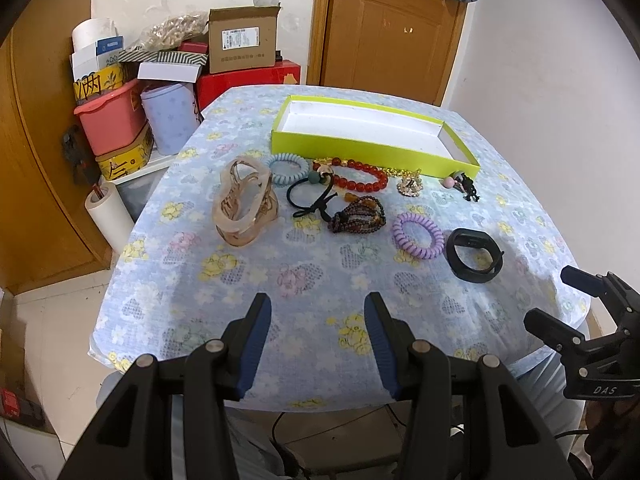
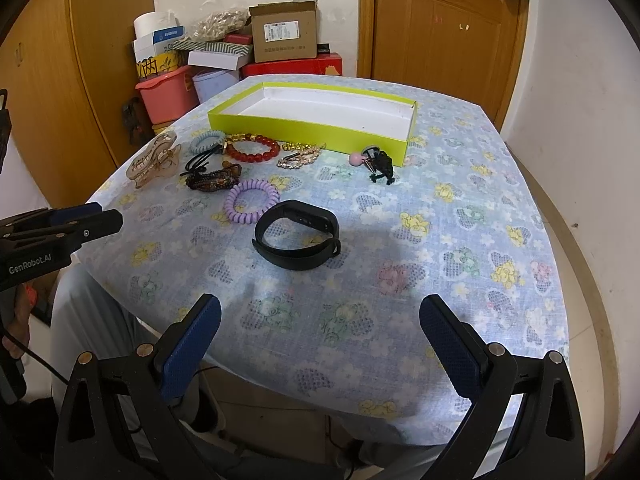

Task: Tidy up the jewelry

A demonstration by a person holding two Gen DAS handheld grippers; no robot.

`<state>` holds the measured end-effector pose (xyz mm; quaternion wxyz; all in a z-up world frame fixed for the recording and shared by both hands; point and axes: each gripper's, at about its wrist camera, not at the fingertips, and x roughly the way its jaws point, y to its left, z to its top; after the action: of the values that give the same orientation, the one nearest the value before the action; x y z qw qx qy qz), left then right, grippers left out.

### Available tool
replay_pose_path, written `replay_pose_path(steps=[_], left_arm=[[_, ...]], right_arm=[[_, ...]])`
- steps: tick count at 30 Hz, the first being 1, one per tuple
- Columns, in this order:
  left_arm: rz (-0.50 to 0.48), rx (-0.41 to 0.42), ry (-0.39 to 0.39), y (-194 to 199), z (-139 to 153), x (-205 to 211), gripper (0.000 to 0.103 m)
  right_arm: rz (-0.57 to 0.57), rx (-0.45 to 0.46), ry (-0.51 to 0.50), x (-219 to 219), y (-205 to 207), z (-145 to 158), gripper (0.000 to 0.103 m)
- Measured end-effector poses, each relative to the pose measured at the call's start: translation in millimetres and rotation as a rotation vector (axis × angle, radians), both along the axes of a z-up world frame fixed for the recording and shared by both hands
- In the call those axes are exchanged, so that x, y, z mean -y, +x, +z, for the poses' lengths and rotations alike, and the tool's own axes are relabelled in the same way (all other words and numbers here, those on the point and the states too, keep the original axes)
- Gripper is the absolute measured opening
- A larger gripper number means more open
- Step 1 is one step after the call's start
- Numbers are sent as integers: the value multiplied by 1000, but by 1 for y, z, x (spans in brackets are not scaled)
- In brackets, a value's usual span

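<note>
Left wrist view
- Left gripper: we see our jaws moderately apart with nothing between them, hanging over the near edge of the table.
- Right gripper: we see it at the right edge, jaws apart and holding nothing.
- Table: covered with a pale blue flowered cloth.
- Tray: we see a lime-green shallow box with a white floor, at the far side of the table, nothing in it.
- Hair claw: translucent beige, standing on the left of the jewelry group.
- Blue coil tie: just behind the claw, near the tray's front wall.
- Red bead bracelet: just in front of the tray, touching the black hair tie.
- Dark bead bracelet: bunched, in the middle of the group.
- Purple coil tie: right of the dark beads, just beside the black wristband.
- Gold brooch: in front of the tray.
- Black clip: by the tray's near right corner, with a pink ball.

Right wrist view
- Right gripper: we hold our jaws wide apart, empty, above the near cloth.
- Left gripper: we see it from the side at the left edge; how far it is open we cannot tell here.
- Black wristband: the item nearest us, lying on edge ahead of our jaws.
- Purple coil tie: just beyond and left of the wristband.
- Tray: beyond all the jewelry, which lies on the cloth in front of it.
- Clutter: we see a cardboard box and a pink tub stacked behind the table.
</note>
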<state>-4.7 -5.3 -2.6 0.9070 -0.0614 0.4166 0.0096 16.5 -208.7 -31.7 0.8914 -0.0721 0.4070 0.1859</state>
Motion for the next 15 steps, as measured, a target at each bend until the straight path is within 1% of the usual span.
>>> replay_pose_path(steps=[15], left_arm=[[-9,-6,-8,1,-2,2,50]], right_arm=[[-4,-5,-2,-1,0,-2,100]])
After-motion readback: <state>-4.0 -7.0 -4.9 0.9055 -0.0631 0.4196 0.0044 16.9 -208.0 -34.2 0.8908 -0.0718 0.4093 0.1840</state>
